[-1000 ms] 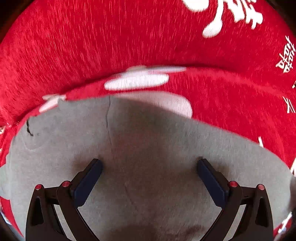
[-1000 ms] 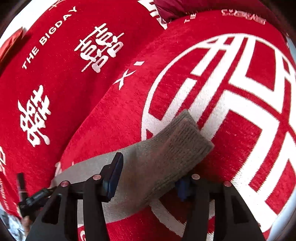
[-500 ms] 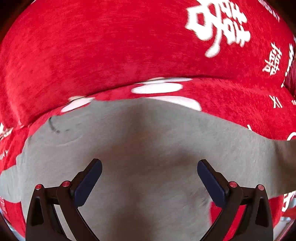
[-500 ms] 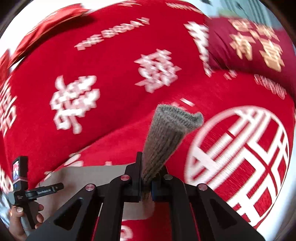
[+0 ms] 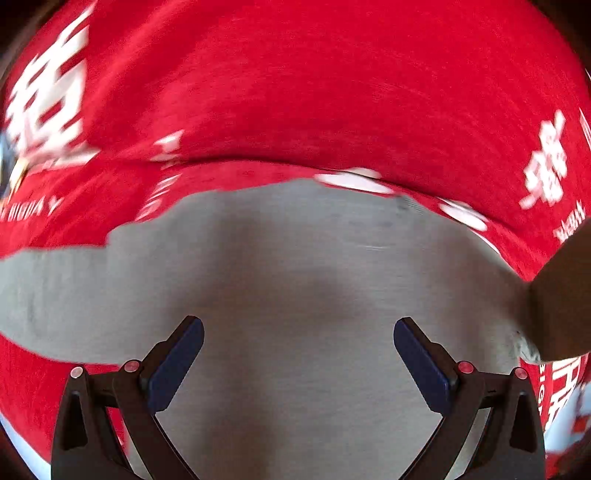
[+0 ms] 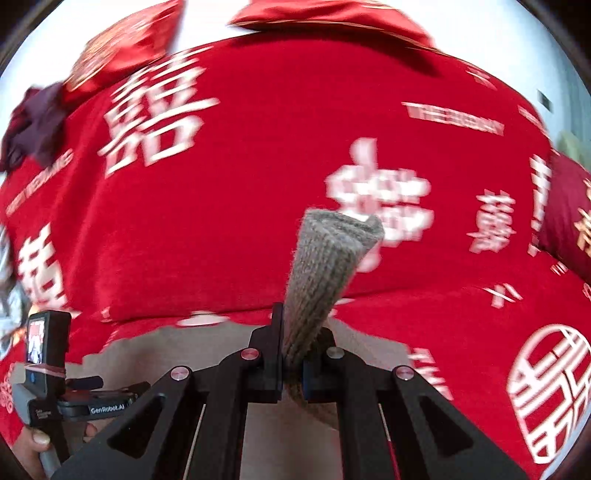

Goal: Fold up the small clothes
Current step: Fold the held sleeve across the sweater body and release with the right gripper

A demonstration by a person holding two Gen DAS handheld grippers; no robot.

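Observation:
A grey knit garment (image 5: pixel 295 280) lies spread on a red cover with white characters. In the left wrist view my left gripper (image 5: pixel 298 354) is open, its blue pads wide apart just over the grey cloth, holding nothing. In the right wrist view my right gripper (image 6: pixel 293 354) is shut on the garment's ribbed cuff (image 6: pixel 328 266), which stands up lifted between the jaws; the rest of the cloth (image 6: pixel 207 354) lies flat below. The lifted part shows as a dark shape at the right edge of the left wrist view (image 5: pixel 561 295).
The red cover (image 6: pixel 258 166) fills both views and has a raised fold behind the garment. Red pillows (image 6: pixel 332 14) and a dark cloth (image 6: pixel 33 122) lie at the far edge. The left hand-held gripper and its camera (image 6: pixel 44 354) are at lower left.
My right gripper closed on the cuff, lifted it and carries it to the left over the garment. The left gripper stayed open and swung its view sideways over the cloth.

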